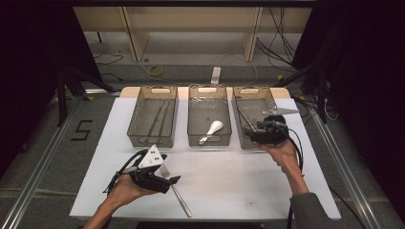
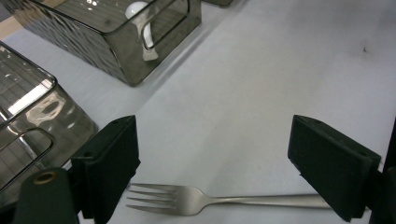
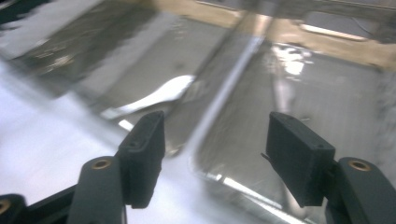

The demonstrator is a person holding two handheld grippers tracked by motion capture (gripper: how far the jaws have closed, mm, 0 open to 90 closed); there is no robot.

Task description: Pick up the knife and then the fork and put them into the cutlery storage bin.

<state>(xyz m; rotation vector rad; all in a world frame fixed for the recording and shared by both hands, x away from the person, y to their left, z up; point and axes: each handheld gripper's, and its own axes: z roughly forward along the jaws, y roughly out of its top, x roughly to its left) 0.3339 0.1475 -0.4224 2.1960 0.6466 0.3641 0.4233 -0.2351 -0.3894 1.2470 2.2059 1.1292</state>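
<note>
Left gripper, jaws spread wide, straddles the fork; it should descend squarely before closing. Right gripper hangs released over the right bin.

You have three smoked-plastic bins set in a row at the far side of one white table: the left bin, the middle bin and the right bin. Count one white spoon, lying in the middle bin. Count one metal fork, lying on the table near its front edge. The left bin holds long, thin dark utensils; their number cannot be read. You work with two grippers, the left gripper and the right gripper, each with two black fingers, so four fingers in total.
</note>
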